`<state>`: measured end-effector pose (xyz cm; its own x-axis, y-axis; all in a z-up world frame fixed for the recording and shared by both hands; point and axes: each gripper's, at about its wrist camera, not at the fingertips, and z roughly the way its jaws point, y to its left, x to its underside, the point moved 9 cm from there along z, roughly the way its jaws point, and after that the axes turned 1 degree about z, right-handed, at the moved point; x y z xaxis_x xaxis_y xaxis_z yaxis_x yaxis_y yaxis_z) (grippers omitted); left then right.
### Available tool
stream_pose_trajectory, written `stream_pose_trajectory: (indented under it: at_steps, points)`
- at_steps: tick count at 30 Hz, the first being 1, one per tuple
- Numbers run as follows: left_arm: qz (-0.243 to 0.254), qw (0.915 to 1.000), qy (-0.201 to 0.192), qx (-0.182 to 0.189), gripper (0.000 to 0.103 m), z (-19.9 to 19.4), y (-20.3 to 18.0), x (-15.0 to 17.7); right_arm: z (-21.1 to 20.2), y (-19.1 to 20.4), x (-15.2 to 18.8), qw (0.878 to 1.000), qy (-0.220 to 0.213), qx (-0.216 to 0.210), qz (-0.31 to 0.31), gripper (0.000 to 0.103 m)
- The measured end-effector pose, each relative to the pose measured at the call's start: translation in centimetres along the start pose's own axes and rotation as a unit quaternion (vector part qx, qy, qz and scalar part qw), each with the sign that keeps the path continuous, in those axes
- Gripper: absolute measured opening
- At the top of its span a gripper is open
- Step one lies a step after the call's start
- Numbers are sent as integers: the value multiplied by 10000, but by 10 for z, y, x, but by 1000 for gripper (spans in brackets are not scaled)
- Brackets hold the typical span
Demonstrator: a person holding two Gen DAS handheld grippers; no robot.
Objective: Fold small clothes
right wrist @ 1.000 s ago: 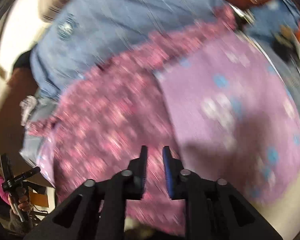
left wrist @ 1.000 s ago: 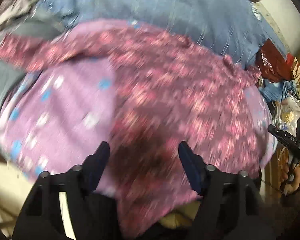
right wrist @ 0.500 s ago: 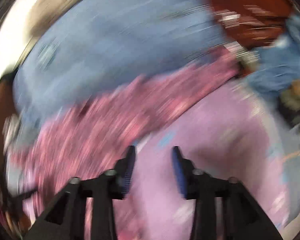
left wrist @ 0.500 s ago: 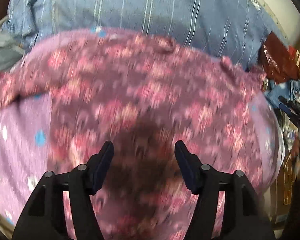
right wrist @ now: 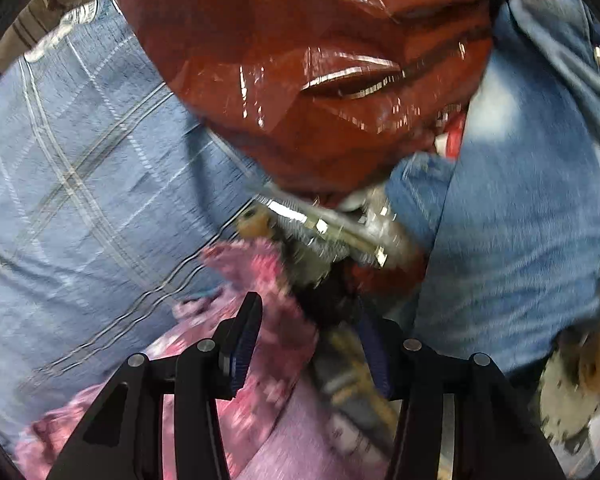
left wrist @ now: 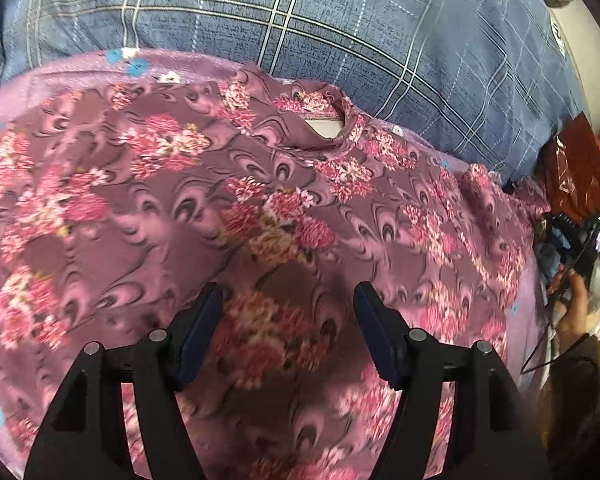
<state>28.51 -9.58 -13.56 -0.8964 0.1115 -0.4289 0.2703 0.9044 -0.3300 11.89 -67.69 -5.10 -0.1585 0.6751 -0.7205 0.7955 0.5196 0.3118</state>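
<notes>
Both grippers, left (left wrist: 288, 320) and right (right wrist: 308, 332), agape and apparently empty above the floral garment (left wrist: 260, 208) on the plaid bedcover (left wrist: 340, 32).

Flat floral garment (left wrist: 284, 216) open to reach, red glossy bag (right wrist: 300, 60) (metal clutter below) crowding its far corner

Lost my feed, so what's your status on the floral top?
Left gripper open above floral top, nothing held. Right gripper open at the top's edge, jaws just opened. Top spread flat, unfolded. Brown bag and metal clutter crowd right side.
</notes>
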Motion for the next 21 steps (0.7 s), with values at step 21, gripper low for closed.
stream_pose_trajectory:
  at_steps: [21]
  points:
    - [-233,9995,180,144,67,0,44,-19,-112,206,96,9740,70,-1858,-1298,3]
